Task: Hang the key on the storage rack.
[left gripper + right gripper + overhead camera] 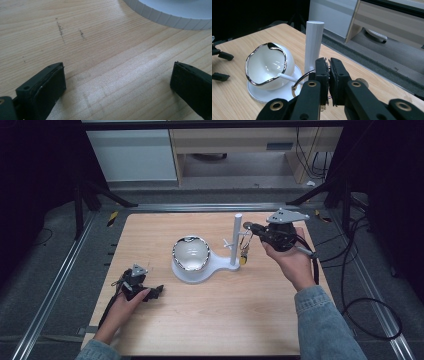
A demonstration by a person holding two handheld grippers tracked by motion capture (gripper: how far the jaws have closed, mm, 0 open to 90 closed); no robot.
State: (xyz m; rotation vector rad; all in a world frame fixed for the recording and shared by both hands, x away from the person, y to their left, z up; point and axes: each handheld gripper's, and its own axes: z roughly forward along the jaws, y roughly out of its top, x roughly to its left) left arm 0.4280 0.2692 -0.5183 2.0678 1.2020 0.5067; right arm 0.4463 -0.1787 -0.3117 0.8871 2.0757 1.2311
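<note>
Your right gripper [329, 75] has its black jaws pressed almost together, pinching a thin silver metal ring [298, 85] that hangs beside the white upright post [313, 47] of the stand. In the high view that gripper [248, 226] sits at the post's [237, 240] right side, near its top, and a small yellowish object [243, 260] dangles below the ring; what it is cannot be told at this size.

Your left gripper [117, 87] has its jaws spread wide, with bare light wooden tabletop [100, 50] between them and nothing held. It lies low at the table's near left [150, 292], well apart from the stand.

The post rises from a flat white base [200, 270] that also carries a glossy white bowl with a wavy silver rim [190, 252], tilted on its round foot. A thin white peg [287, 77] juts sideways from the post towards the bowl [269, 67], just beside the ring. The base's ribbed edge [170, 17] lies ahead of your left jaws.

Your right hand [292, 262] reaches in from the right, denim sleeve [320, 320] at the wrist, gripper pointing left at the post. Your left hand [125, 302] rests on the table, gripper aimed towards the base.
</note>
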